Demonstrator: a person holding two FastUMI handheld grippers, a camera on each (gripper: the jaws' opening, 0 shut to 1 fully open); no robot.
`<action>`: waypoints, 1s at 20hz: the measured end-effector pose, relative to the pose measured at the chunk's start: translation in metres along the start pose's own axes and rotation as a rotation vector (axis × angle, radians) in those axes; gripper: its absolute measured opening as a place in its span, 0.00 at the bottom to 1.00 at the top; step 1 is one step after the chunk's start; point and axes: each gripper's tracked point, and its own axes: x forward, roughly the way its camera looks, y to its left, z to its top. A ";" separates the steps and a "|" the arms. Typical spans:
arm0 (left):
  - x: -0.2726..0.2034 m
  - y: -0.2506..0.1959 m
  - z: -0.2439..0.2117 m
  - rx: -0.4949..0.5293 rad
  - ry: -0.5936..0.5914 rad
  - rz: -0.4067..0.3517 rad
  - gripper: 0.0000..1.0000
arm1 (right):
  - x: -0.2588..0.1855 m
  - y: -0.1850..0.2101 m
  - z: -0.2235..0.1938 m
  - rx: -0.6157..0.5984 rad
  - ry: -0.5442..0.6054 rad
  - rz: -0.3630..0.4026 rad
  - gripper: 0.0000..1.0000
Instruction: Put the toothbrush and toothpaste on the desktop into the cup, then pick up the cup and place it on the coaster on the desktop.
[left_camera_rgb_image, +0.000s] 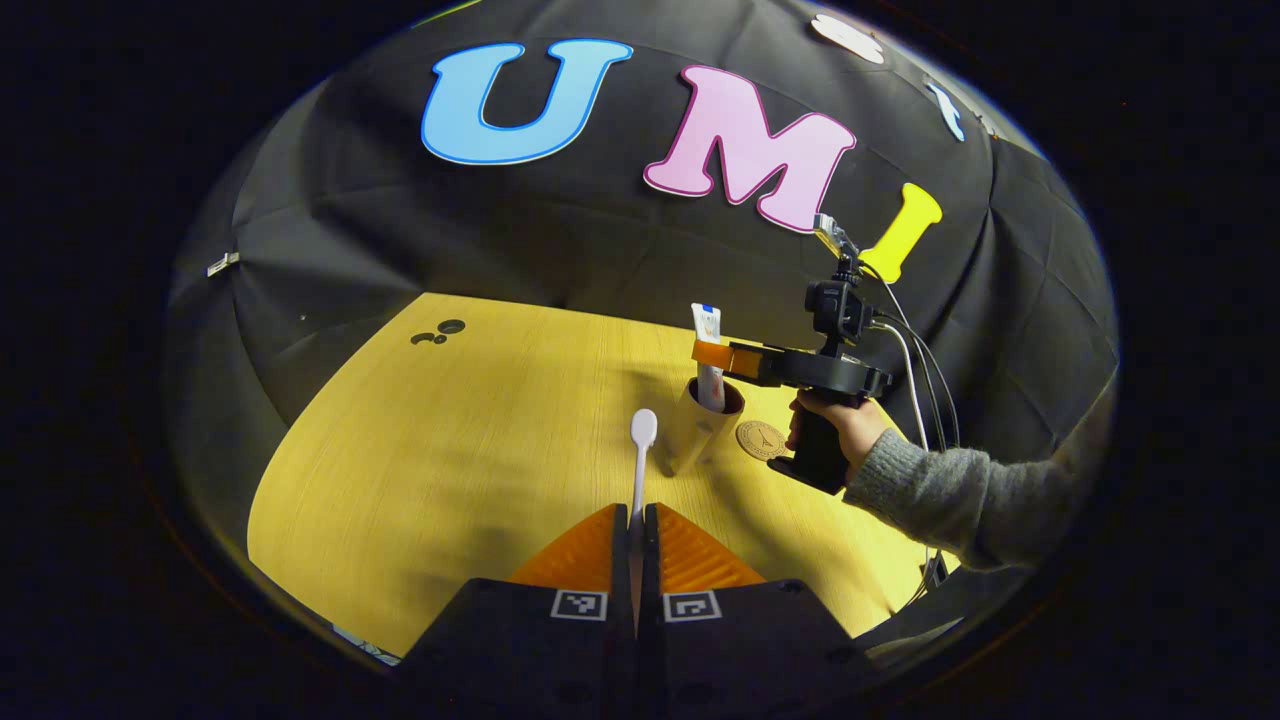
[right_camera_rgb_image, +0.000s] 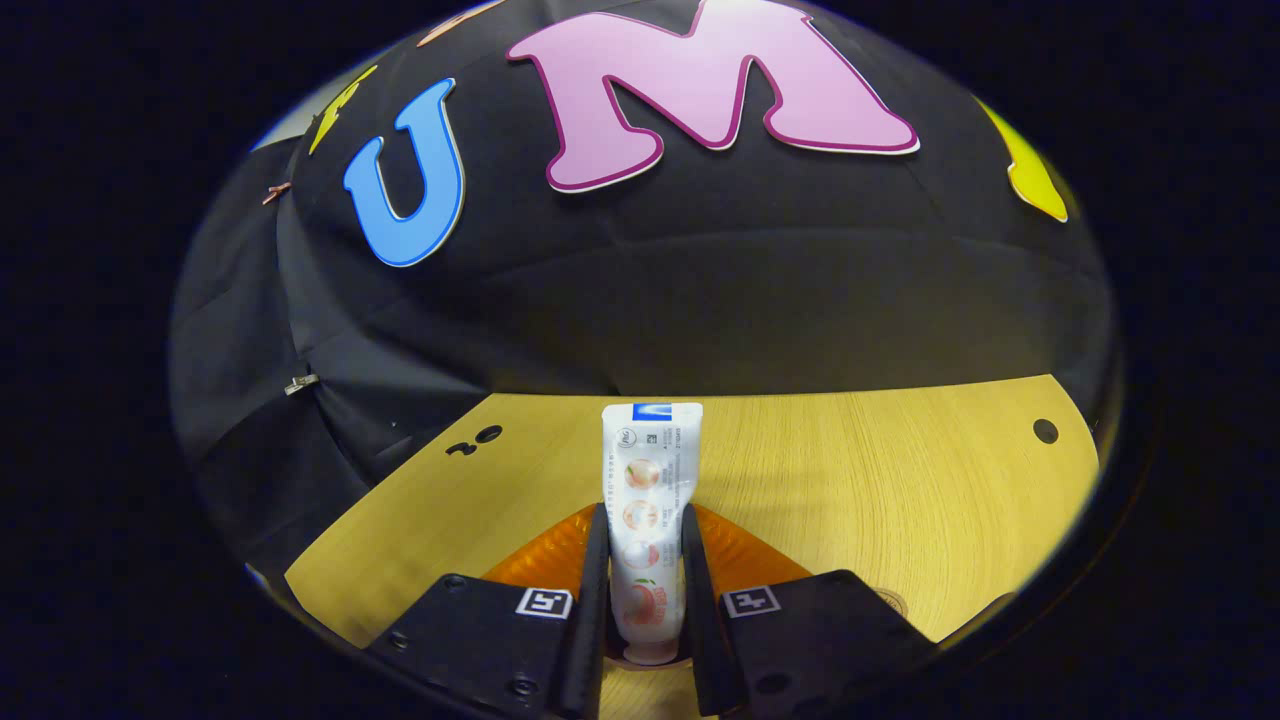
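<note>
A: Colours, quick. Desk (left_camera_rgb_image: 450, 450)?
B: Yellow wood grain. Toothbrush (left_camera_rgb_image: 641, 440) white.
A: Paste (right_camera_rgb_image: 648, 500)?
B: White tube, blue band on top, peachy round pictures down the front.
A: Cup (left_camera_rgb_image: 700, 425), coaster (left_camera_rgb_image: 762, 440)?
B: Cup beige, dark inside. Coaster brown, small dark emblem. Fingers (right_camera_rgb_image: 735, 555) orange, ribbed. Sleeve (left_camera_rgb_image: 940, 490) grey.
</note>
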 end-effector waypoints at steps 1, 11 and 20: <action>0.001 0.001 0.000 0.001 0.002 -0.003 0.06 | -0.002 0.000 -0.002 -0.006 0.004 0.000 0.41; 0.001 -0.003 0.001 0.010 -0.002 -0.016 0.06 | -0.012 0.002 -0.025 -0.046 0.077 -0.008 0.37; 0.023 -0.048 0.042 0.004 -0.099 -0.150 0.06 | -0.083 -0.010 0.008 0.047 0.046 -0.041 0.55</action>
